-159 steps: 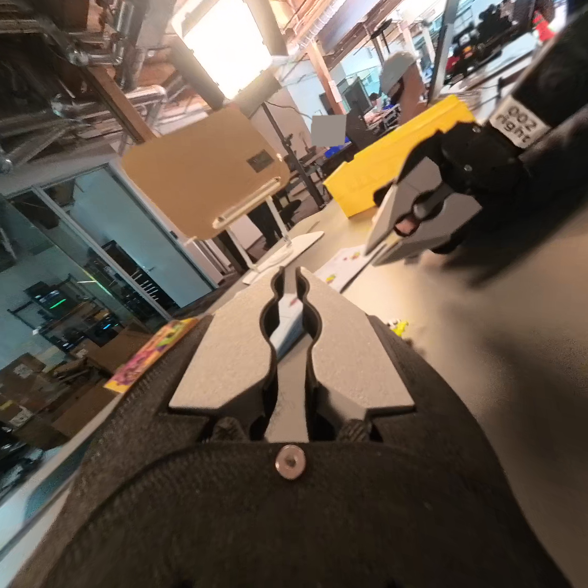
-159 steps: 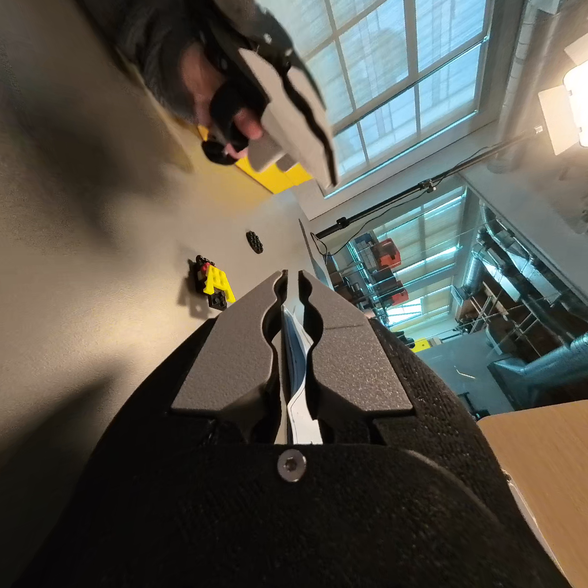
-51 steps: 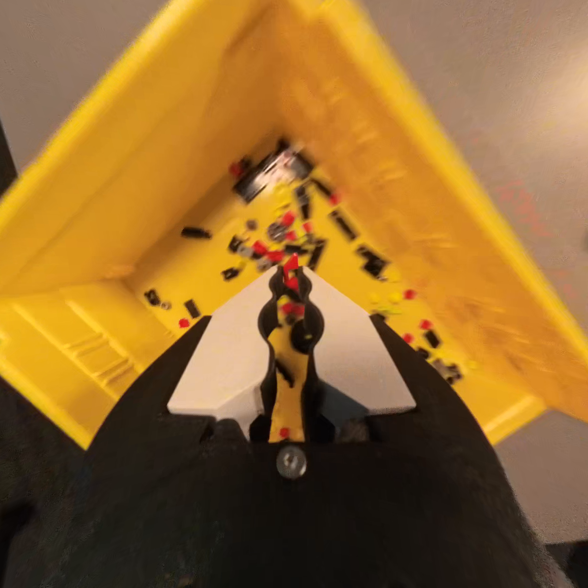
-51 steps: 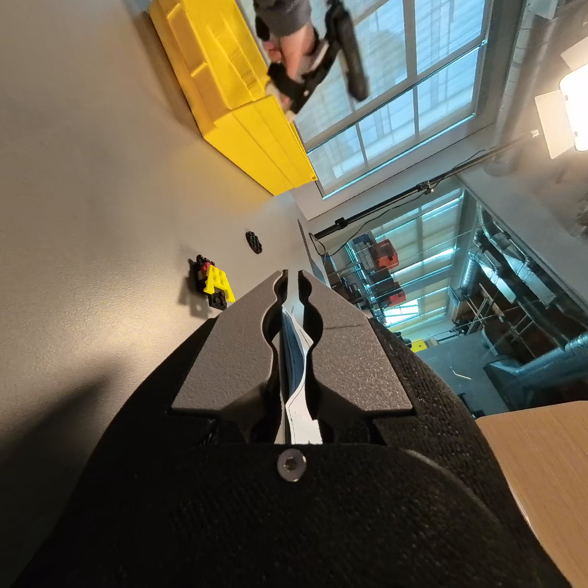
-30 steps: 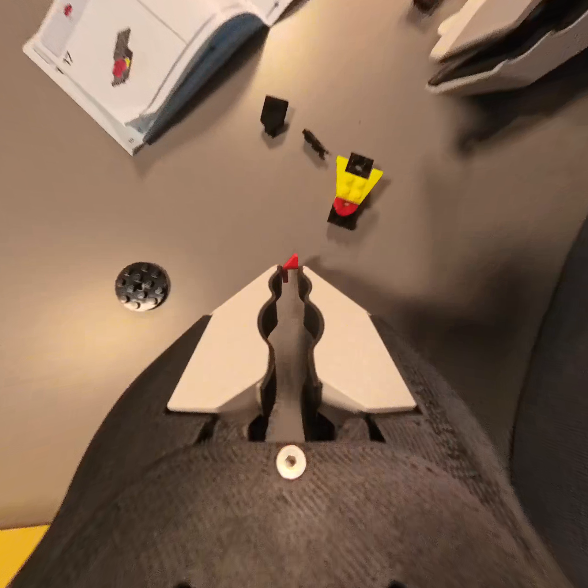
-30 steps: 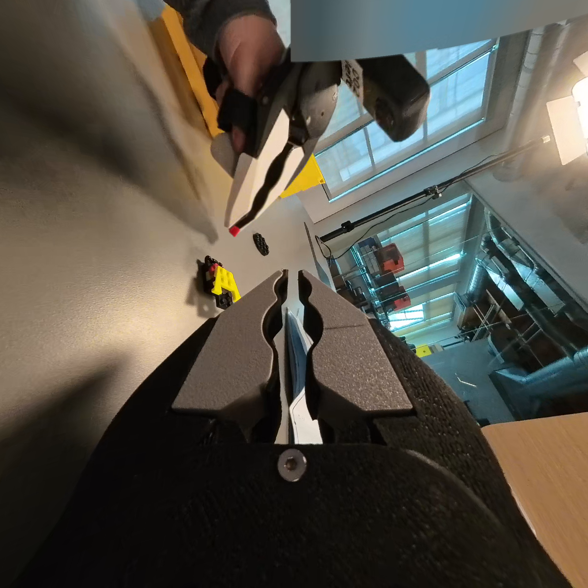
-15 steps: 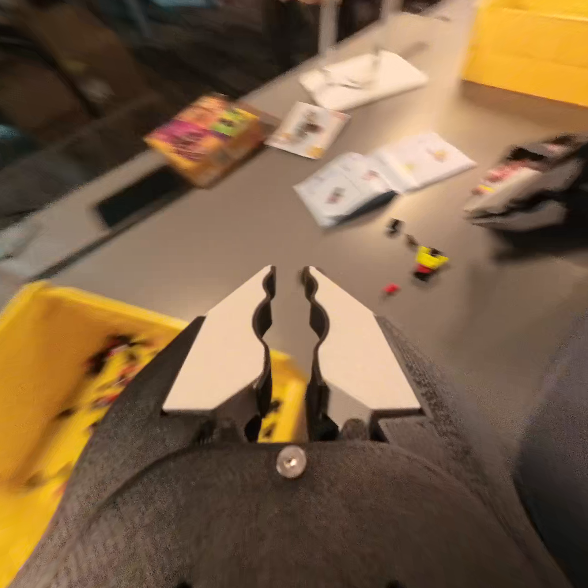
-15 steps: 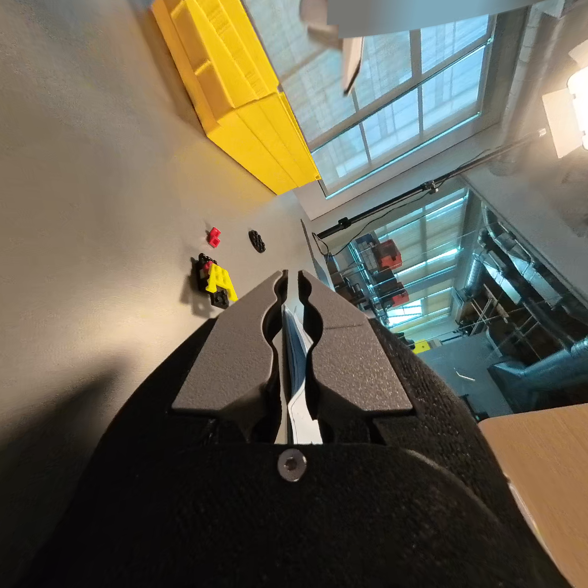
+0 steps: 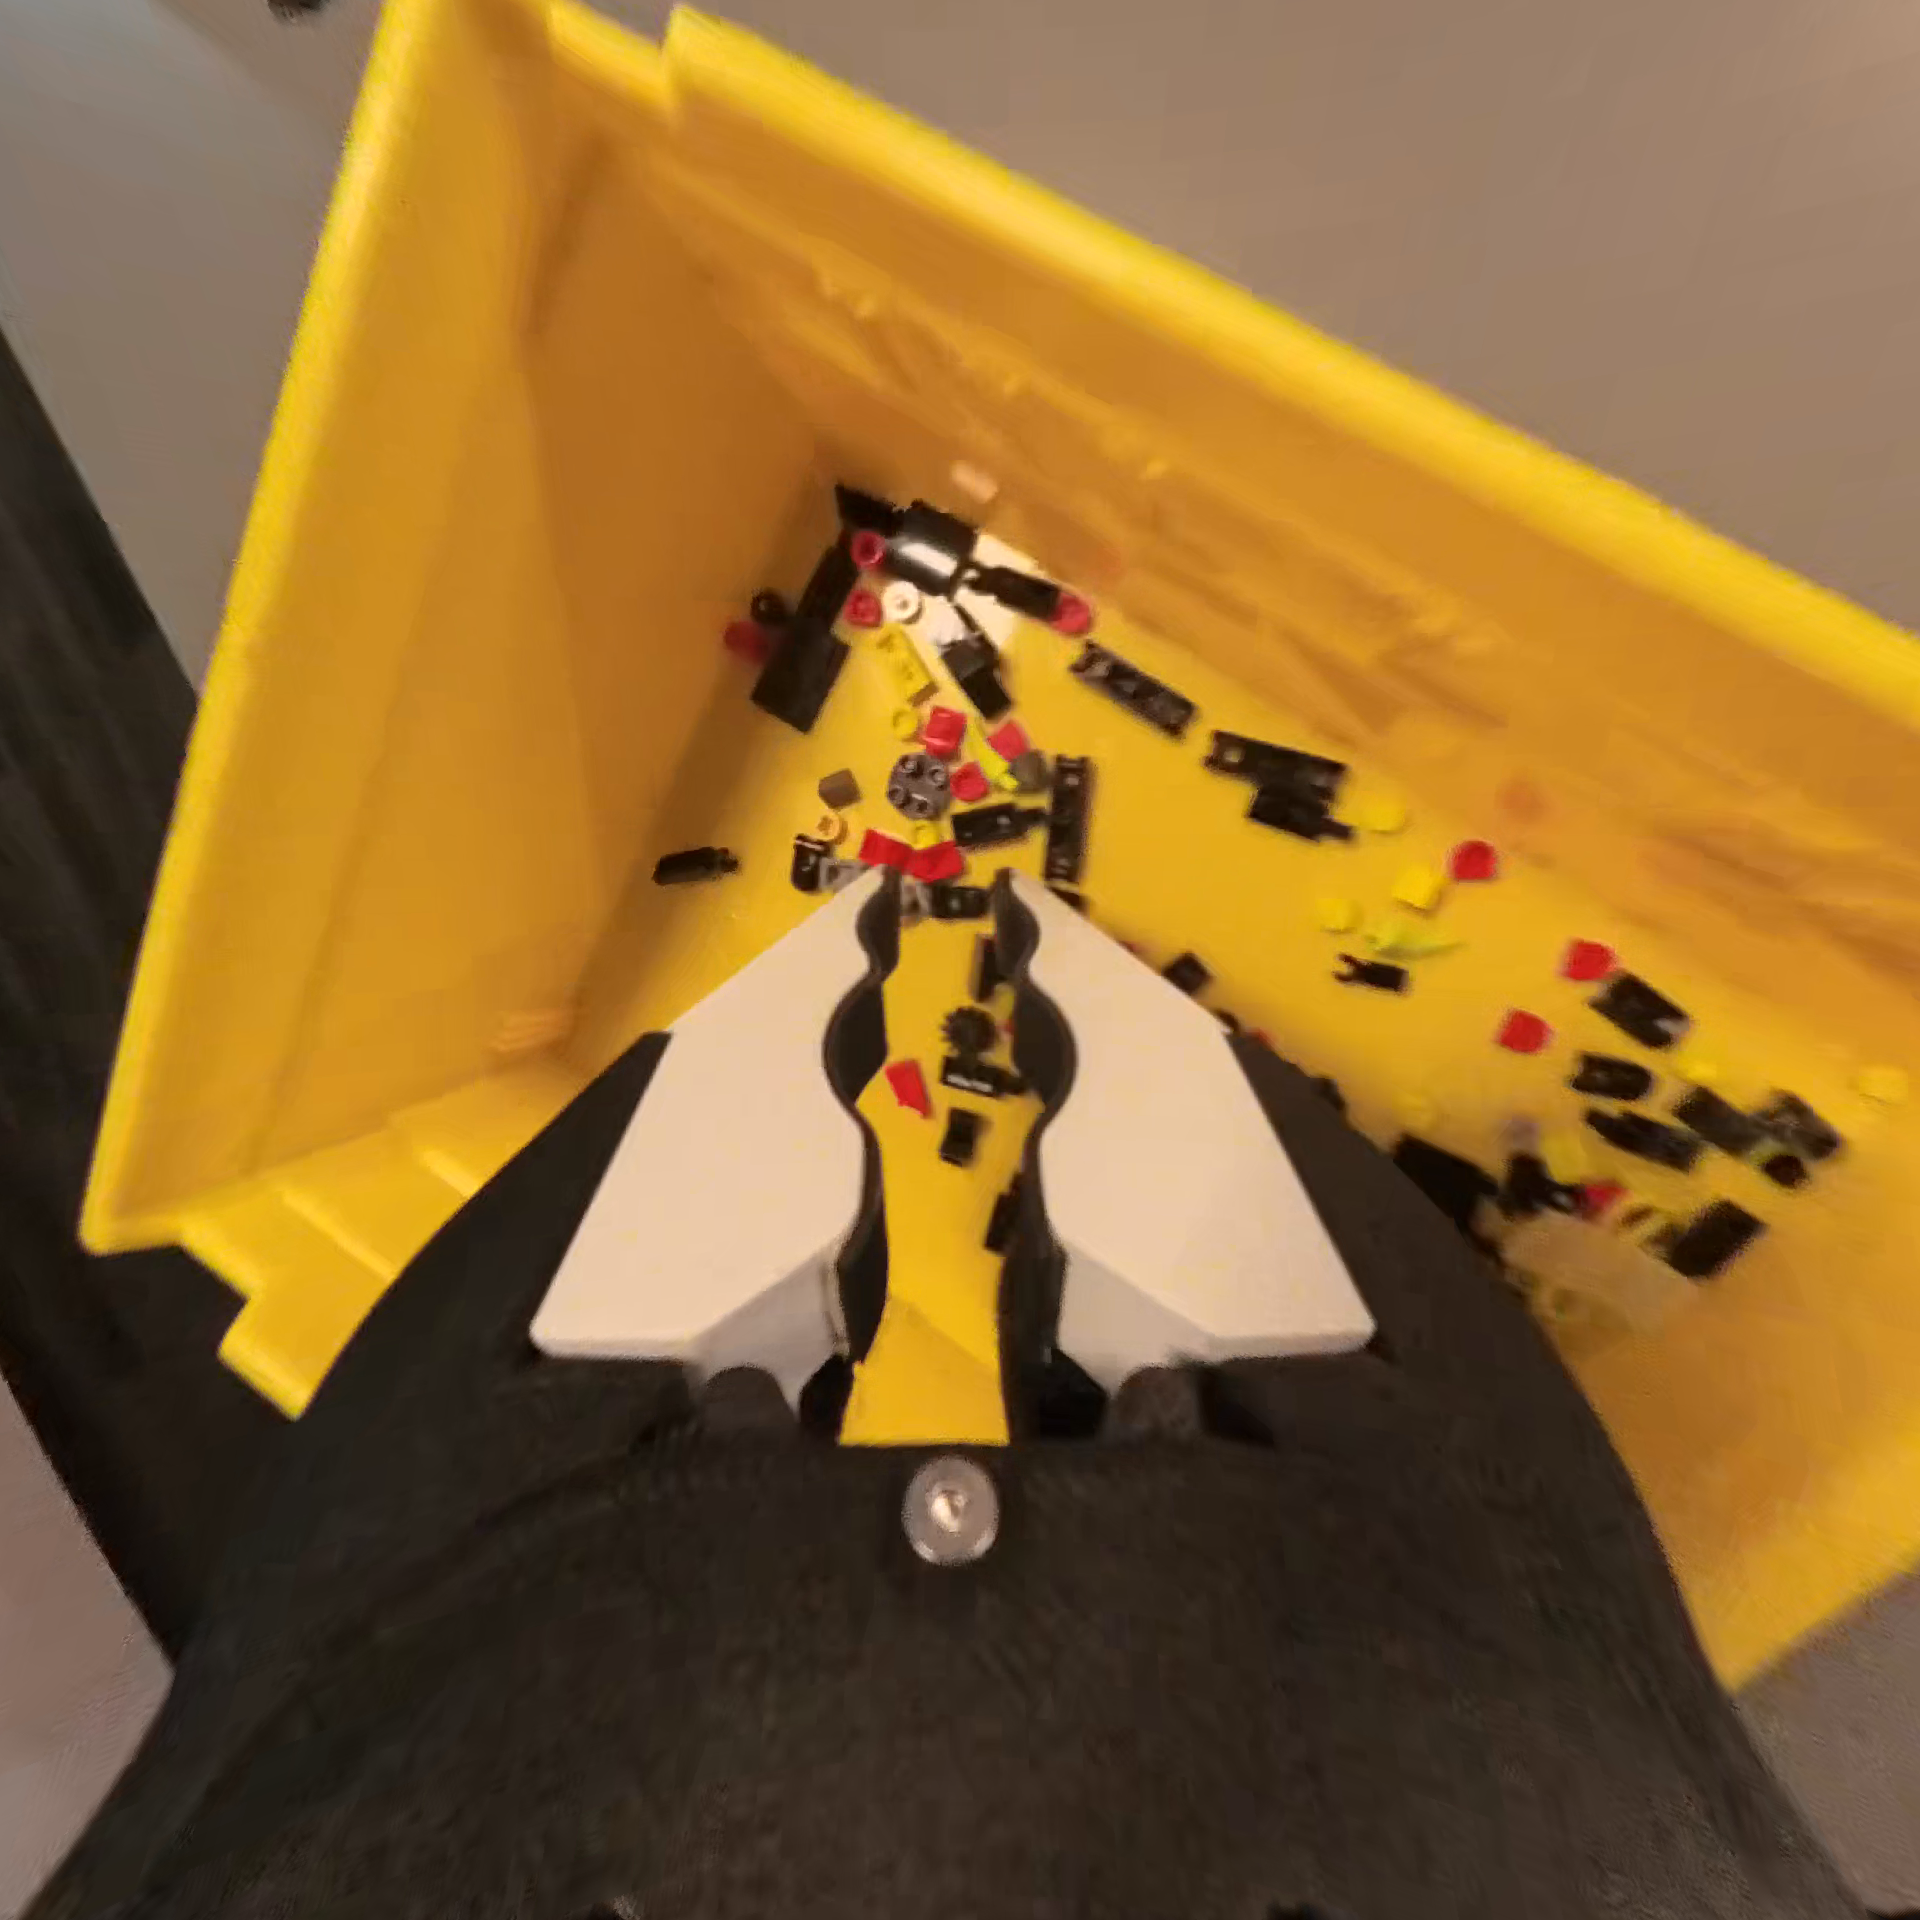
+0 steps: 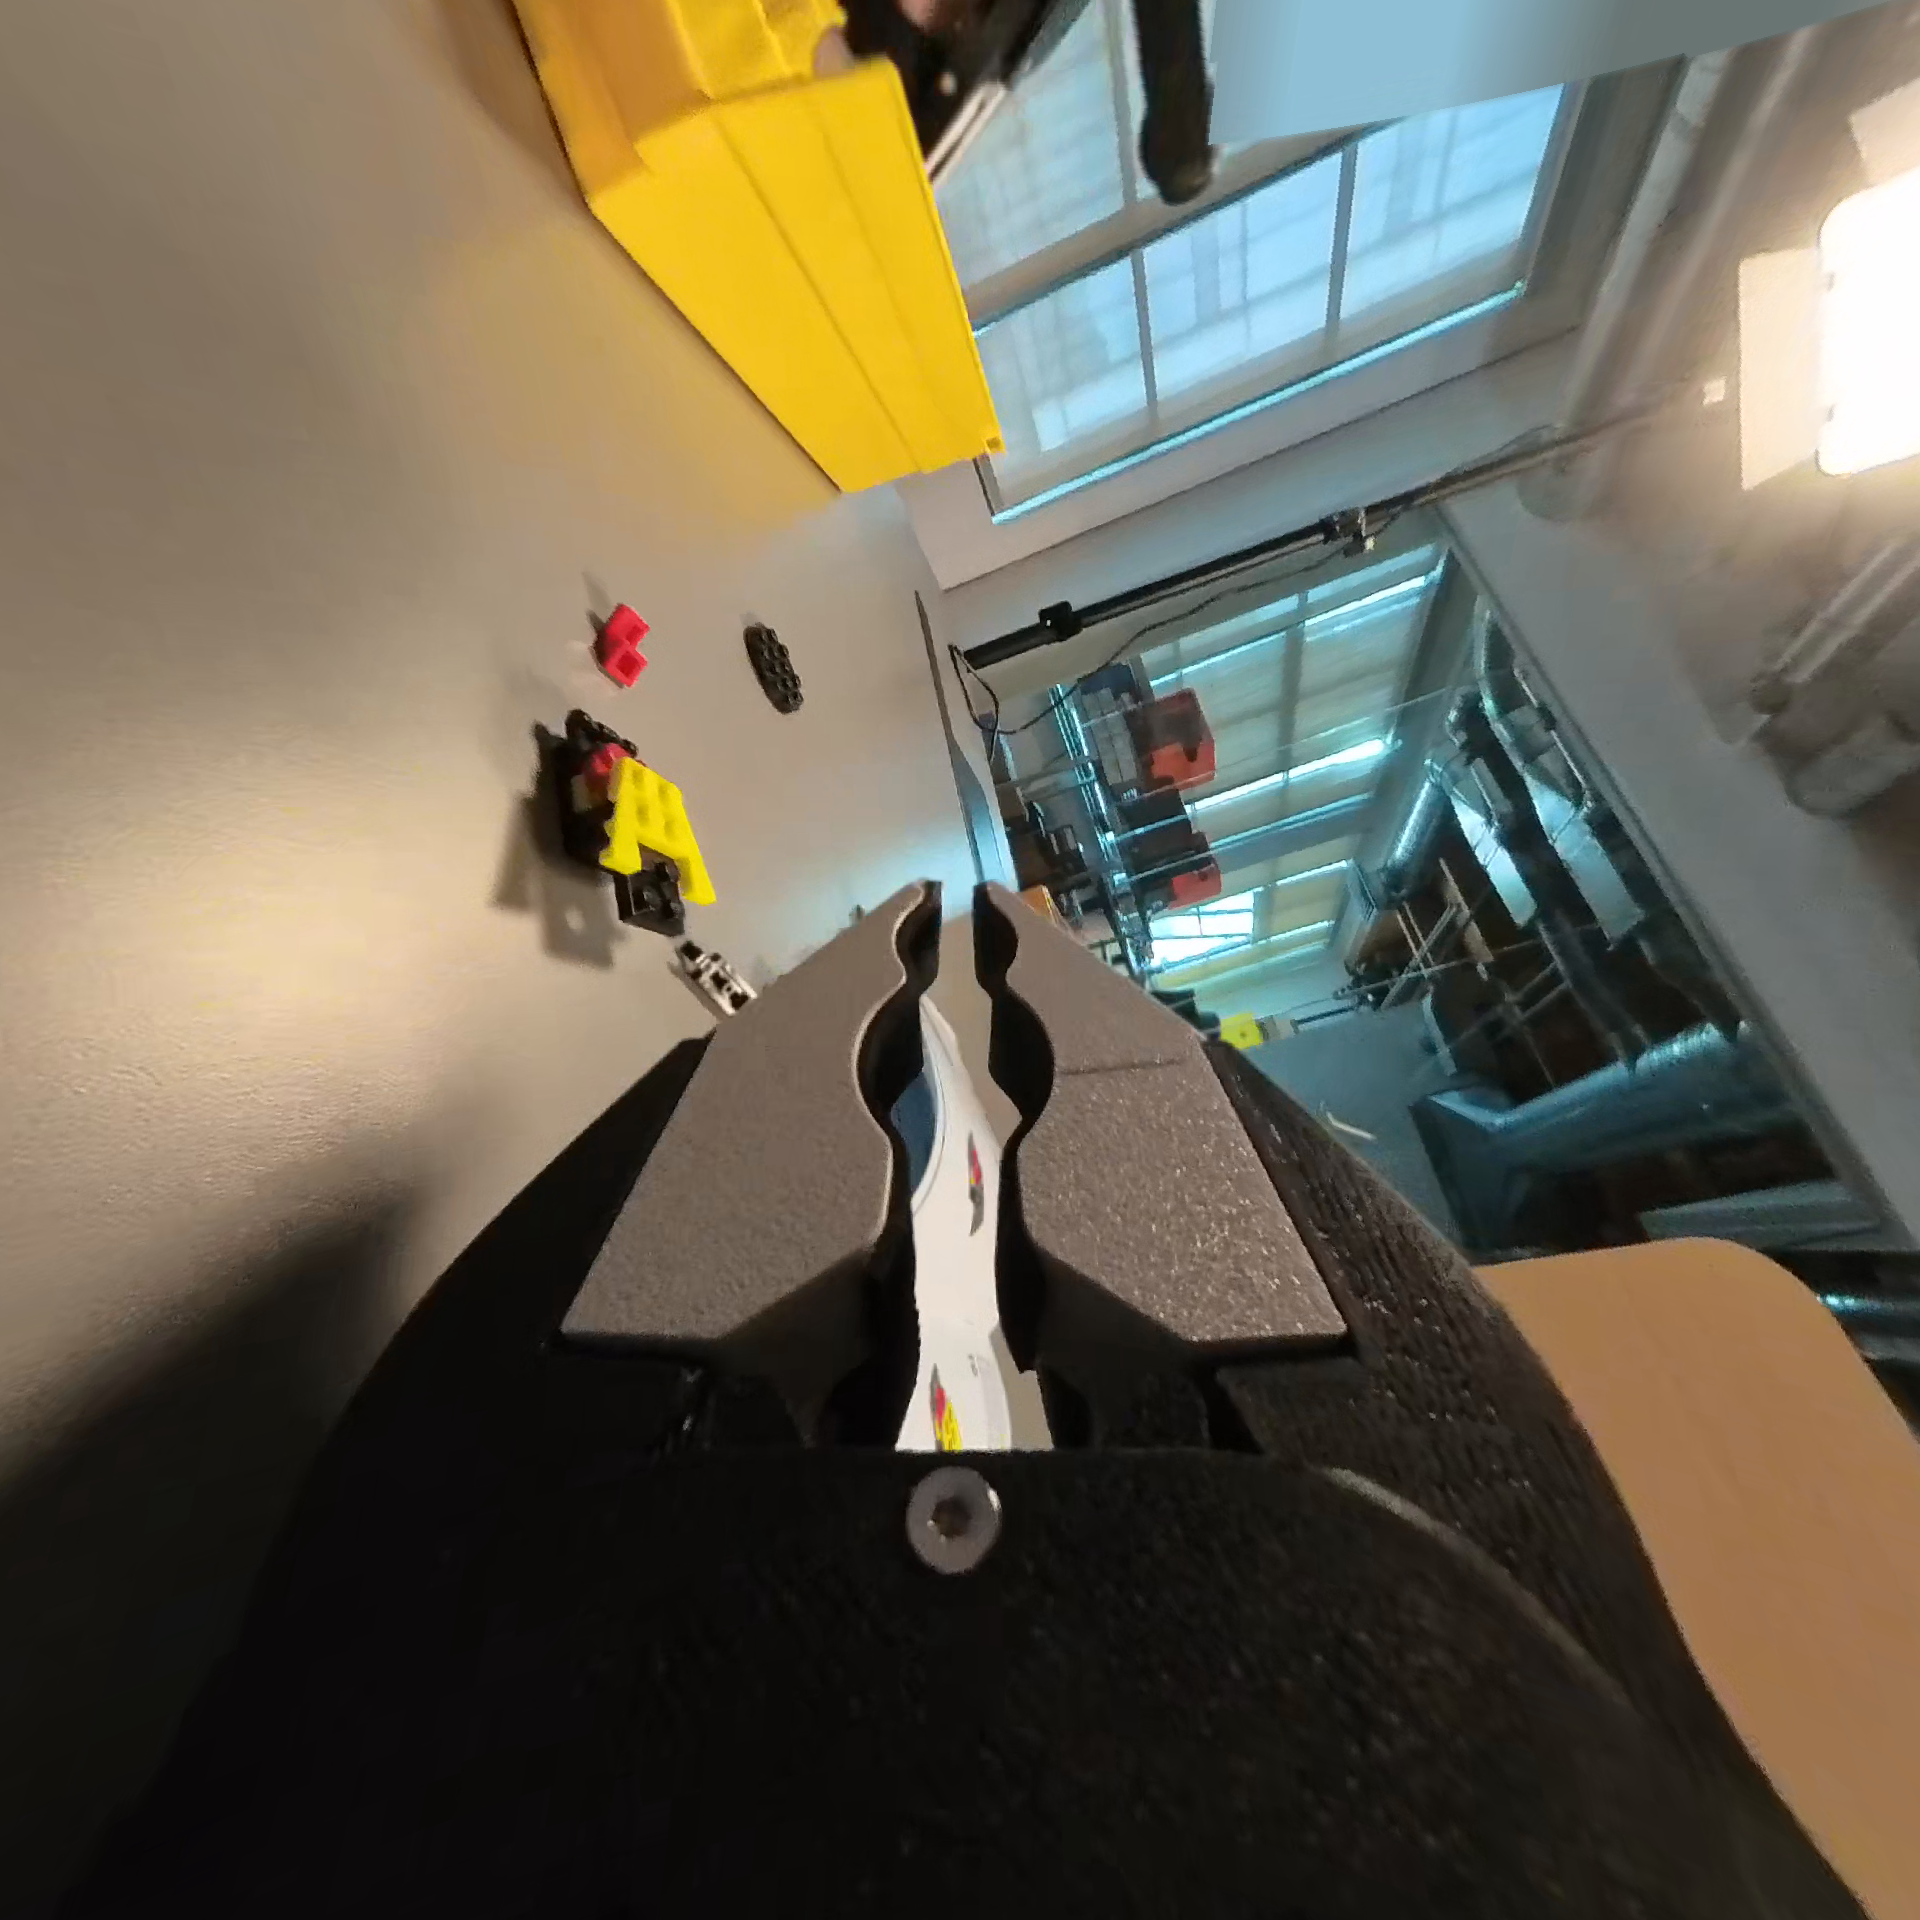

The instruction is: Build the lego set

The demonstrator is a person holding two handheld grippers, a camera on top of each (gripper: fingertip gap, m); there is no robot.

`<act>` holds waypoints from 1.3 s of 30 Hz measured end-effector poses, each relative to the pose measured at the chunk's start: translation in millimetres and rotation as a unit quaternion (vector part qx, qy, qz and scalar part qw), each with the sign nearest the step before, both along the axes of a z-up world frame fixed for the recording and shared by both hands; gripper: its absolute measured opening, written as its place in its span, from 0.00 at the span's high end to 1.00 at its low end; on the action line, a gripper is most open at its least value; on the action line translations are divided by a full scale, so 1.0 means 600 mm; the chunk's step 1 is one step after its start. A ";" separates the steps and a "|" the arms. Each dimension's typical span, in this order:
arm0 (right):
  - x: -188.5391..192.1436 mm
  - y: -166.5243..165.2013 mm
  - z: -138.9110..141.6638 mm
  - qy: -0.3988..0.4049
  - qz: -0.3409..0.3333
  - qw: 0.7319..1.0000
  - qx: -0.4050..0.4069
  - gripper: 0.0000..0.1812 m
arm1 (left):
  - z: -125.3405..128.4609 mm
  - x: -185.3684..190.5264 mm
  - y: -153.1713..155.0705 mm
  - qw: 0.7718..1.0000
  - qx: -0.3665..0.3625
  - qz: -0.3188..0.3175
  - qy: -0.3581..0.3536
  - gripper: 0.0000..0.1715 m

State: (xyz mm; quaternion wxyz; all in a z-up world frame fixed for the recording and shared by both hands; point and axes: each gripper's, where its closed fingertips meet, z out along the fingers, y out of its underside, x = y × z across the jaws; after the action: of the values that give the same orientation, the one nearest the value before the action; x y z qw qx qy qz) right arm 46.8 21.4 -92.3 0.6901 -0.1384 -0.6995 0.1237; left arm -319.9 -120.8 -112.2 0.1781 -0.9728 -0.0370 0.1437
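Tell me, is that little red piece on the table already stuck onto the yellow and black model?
No: the red piece lies alone on the table, with bare tabletop between it and the yellow and black model.

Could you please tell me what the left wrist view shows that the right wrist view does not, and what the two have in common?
Only the left wrist view looks inside the bin, at loose black, red and yellow pieces, with the open left gripper above them. Only the right wrist view shows the partly built model, a red piece, a black round piece and the right gripper. Both show the yellow bin and the grey table.
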 end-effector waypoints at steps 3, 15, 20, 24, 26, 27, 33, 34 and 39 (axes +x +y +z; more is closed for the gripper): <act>-0.002 0.002 -0.006 -0.009 -0.005 1.000 0.005 0.98 | -0.031 -0.029 0.002 0.998 -0.019 0.042 -0.031 0.92; -0.001 0.002 -0.014 -0.021 -0.006 1.000 0.008 0.98 | -0.065 -0.054 -0.011 0.988 -0.063 0.107 -0.087 0.97; 0.001 0.001 -0.015 -0.023 -0.004 1.000 0.007 0.98 | -0.055 -0.046 -0.016 0.991 -0.060 0.074 -0.096 0.99; 0.002 0.001 -0.015 -0.024 -0.003 1.000 0.007 0.98 | -0.041 -0.022 -0.027 0.990 -0.051 0.067 -0.115 0.99; 0.003 0.001 -0.015 -0.025 -0.003 1.000 0.007 0.98 | -0.030 -0.001 -0.023 0.990 -0.028 0.049 -0.127 0.99; 0.003 0.001 -0.016 -0.026 -0.003 1.000 0.006 0.98 | -0.024 0.008 -0.019 0.991 -0.012 0.038 -0.131 0.99; 0.005 -0.001 -0.016 -0.028 -0.001 1.000 0.005 0.98 | -0.021 0.029 -0.030 0.992 -0.006 0.007 -0.124 0.94; 0.006 -0.001 -0.016 -0.028 -0.001 1.000 0.005 0.98 | -0.023 0.034 -0.031 0.991 -0.005 0.004 -0.133 0.93; 0.007 -0.002 -0.017 -0.028 -0.001 1.000 0.005 0.98 | -0.012 0.126 -0.014 0.959 0.040 -0.059 -0.274 0.91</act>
State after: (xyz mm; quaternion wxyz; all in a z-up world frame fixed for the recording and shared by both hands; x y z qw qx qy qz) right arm 51.3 20.3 -102.2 0.6707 -0.1388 -0.7194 0.1158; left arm -244.3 -129.3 -119.4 0.2081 -0.9674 -0.0327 -0.1406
